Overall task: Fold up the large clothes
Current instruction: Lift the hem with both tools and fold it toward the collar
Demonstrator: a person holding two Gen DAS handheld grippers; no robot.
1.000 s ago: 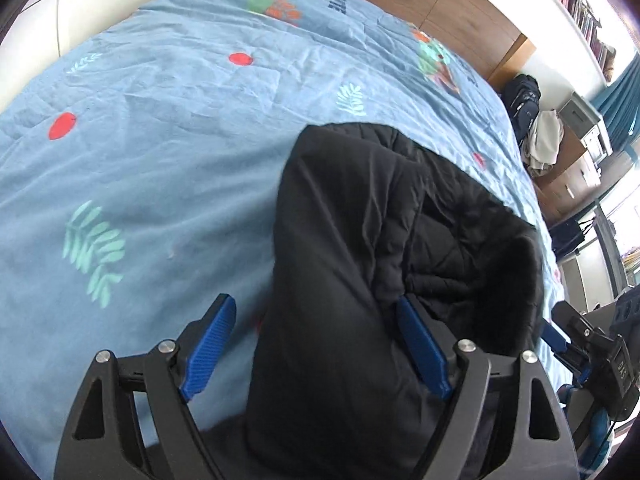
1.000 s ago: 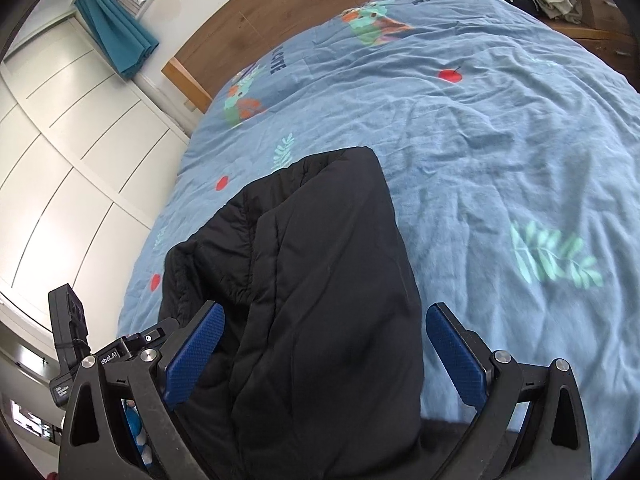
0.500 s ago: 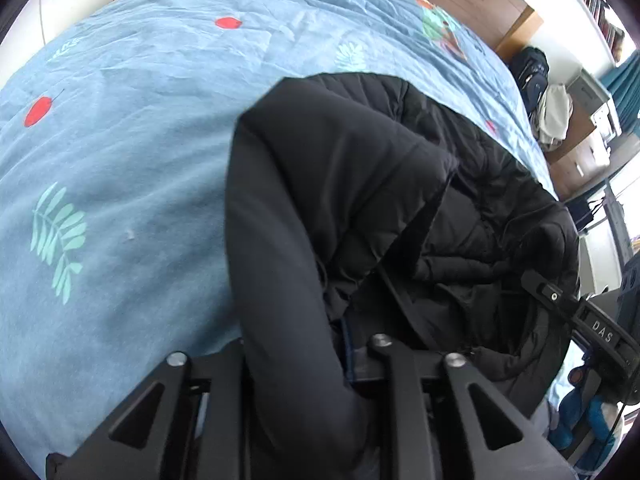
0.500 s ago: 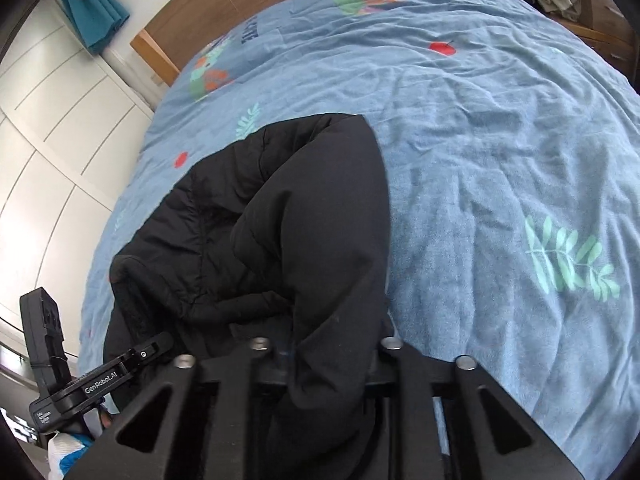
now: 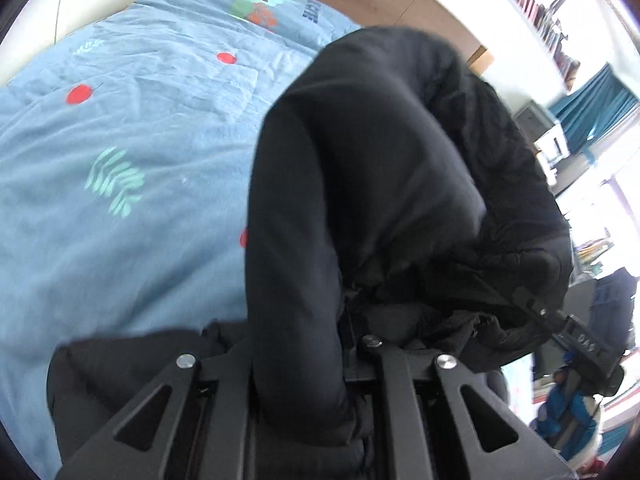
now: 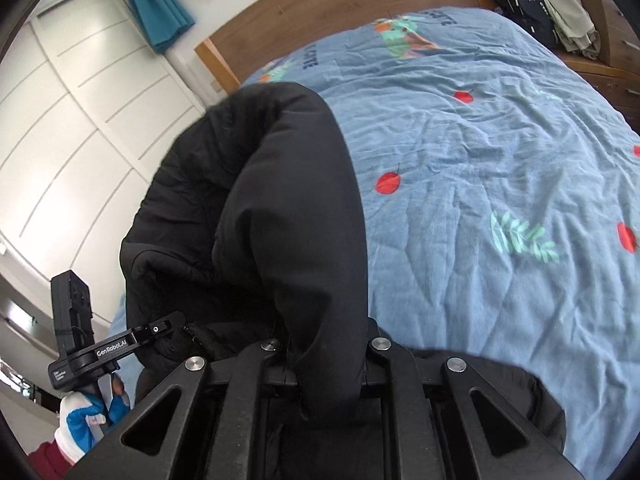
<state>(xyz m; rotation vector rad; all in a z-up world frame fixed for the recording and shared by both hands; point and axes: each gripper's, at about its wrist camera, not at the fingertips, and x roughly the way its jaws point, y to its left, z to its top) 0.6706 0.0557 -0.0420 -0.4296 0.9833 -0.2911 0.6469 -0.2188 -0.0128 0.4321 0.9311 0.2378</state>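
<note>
**Black jacket gripped on both sides**

Black padded jacket is rising in a humped fold above the blue printed bedspread; the left gripper is pinching one edge, jaws clamped tight on the fabric; the right gripper is clamping the other edge; a wooden headboard is standing beyond.

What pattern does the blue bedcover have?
Red cherries and green leaf sprigs on the bedcover; clearest in the right wrist view.

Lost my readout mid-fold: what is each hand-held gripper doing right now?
Left hand-held gripper: closed on the black padded jacket.
Right hand-held gripper: closed on the same jacket, on another edge.
</note>
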